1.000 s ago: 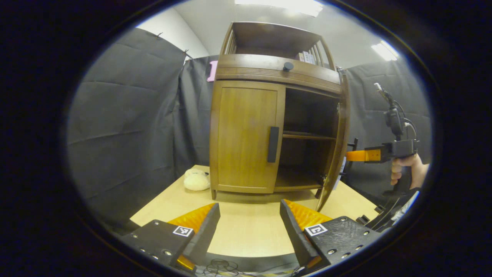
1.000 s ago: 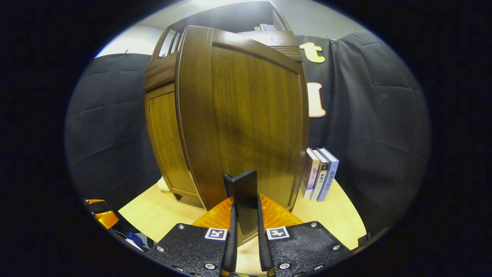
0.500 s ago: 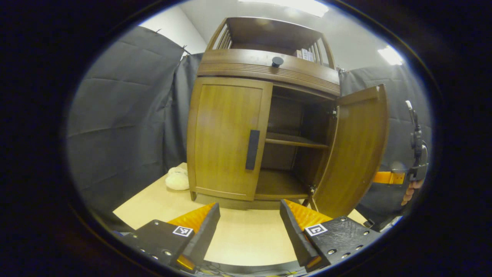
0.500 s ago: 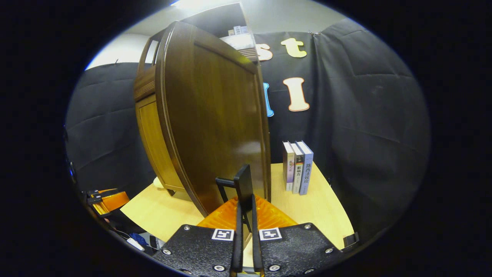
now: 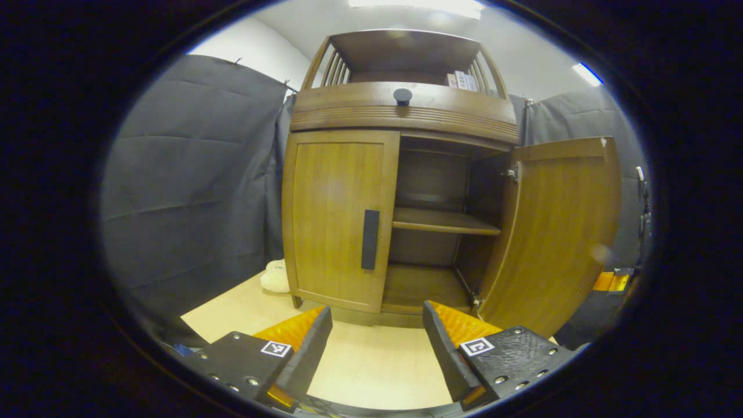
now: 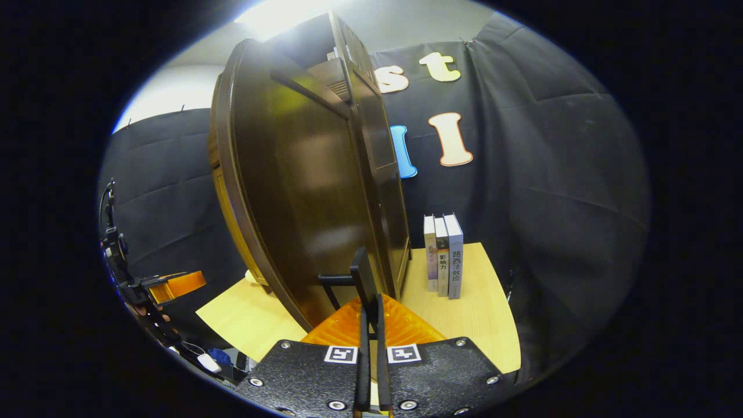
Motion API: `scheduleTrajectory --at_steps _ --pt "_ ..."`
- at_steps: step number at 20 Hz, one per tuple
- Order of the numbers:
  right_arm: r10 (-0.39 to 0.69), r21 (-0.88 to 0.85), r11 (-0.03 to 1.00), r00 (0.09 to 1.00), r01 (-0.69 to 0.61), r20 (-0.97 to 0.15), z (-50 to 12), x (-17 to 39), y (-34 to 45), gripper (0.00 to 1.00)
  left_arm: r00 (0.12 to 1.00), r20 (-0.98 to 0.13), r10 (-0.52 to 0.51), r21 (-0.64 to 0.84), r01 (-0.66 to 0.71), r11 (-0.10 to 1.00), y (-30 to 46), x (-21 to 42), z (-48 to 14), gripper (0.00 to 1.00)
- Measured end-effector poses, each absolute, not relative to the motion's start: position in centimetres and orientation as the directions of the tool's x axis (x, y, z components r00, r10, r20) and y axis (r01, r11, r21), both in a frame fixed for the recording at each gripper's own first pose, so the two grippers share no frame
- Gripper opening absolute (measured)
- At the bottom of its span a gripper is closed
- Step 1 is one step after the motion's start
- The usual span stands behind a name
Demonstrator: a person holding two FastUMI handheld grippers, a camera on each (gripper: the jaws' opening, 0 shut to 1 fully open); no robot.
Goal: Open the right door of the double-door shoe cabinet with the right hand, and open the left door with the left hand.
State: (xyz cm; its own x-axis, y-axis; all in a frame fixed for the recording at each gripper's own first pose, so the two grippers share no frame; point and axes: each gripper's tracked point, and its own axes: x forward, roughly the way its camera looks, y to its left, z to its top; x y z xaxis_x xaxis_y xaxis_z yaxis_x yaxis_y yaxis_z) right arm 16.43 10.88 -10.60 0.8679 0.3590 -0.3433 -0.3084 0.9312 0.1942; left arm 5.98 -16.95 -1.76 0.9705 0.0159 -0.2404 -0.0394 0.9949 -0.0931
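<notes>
Right door [image 5: 557, 232] stands swung wide, upright; we see right gripper [image 6: 370, 325] clamped on its vertical handle [image 6: 364, 278]. Left door [image 5: 339, 217] closed, left gripper [image 5: 377, 342] open, shelf interior dim.

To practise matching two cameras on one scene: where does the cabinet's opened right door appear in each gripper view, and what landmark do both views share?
Left gripper view: the right door stands right of centre, swung wide, its inner face to the camera.
Right gripper view: it fills the centre-left, outer face seen, its handle gripped by the right gripper.
Shared landmark: the wooden tabletop under the cabinet.
</notes>
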Motion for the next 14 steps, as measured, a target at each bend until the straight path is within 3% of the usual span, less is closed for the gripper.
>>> scheduleTrajectory --at_steps 3,4,7,14 --pt "0.389 0.192 0.920 0.854 -0.342 -0.345 -10.6 16.6 11.0 0.05 0.976 -0.198 0.091 -0.104 -0.113 0.988 -16.2 6.5 0.1 0.84" --pt "0.399 0.186 0.916 0.849 -0.355 -0.346 -10.7 16.5 11.0 0.05 0.977 -0.183 0.105 -0.109 -0.127 0.986 -15.9 6.8 0.7 0.95" --pt "0.408 0.182 0.913 0.842 -0.366 -0.354 -10.8 16.4 11.0 0.05 0.983 -0.148 0.112 -0.099 -0.128 0.987 -14.3 8.0 2.2 0.95" --pt "0.284 0.128 0.959 0.884 -0.254 -0.370 -10.9 16.1 10.3 0.05 0.990 -0.135 0.050 -0.088 -0.062 0.994 -11.5 14.4 2.0 0.95"
